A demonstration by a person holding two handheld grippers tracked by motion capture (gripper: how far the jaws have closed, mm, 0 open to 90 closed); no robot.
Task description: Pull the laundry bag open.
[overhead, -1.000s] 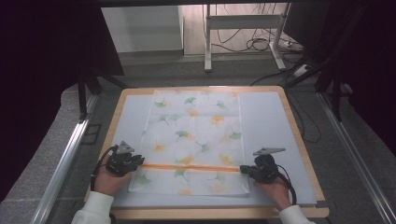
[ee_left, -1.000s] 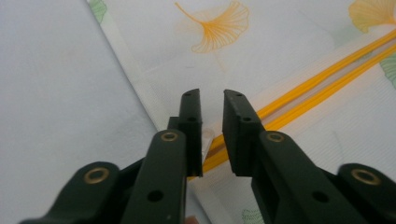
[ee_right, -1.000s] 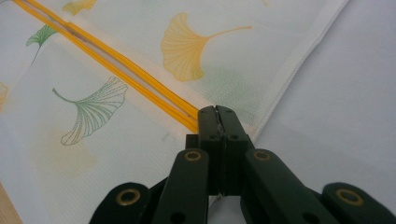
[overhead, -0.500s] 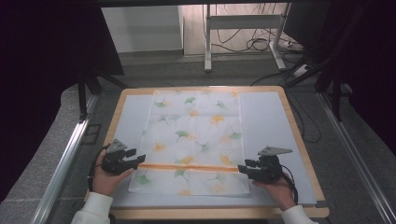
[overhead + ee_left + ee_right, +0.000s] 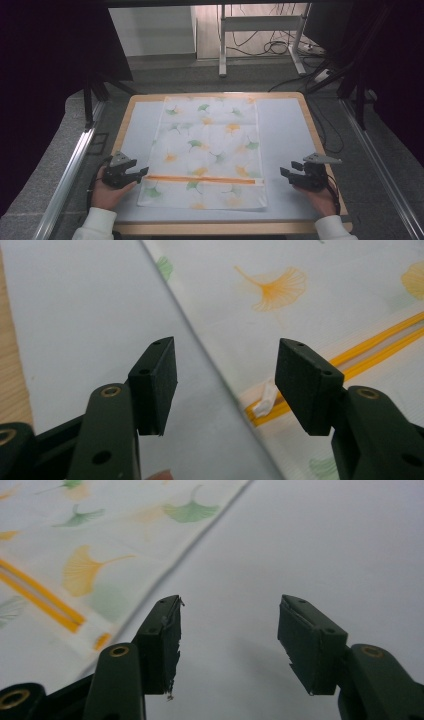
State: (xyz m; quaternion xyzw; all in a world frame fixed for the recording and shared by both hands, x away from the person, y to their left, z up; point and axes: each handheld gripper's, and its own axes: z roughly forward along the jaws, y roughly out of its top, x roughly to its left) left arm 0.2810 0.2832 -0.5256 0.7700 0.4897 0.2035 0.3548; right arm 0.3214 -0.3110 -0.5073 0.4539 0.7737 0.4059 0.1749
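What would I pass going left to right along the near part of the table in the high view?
Left gripper → leaf-print cloth with its orange zipper → bare grey mat → right gripper.

There was one table [image 5: 292, 127], carrying one white cloth bag [image 5: 210, 145] printed with ginkgo leaves in green and orange. The bag bore one orange zipper [image 5: 205, 179] with one white pull tab [image 5: 265, 397]. Two grippers were in view, the left gripper [image 5: 142, 172] and the right gripper [image 5: 286, 170], each with two black fingers [image 5: 155, 380], held by two hands
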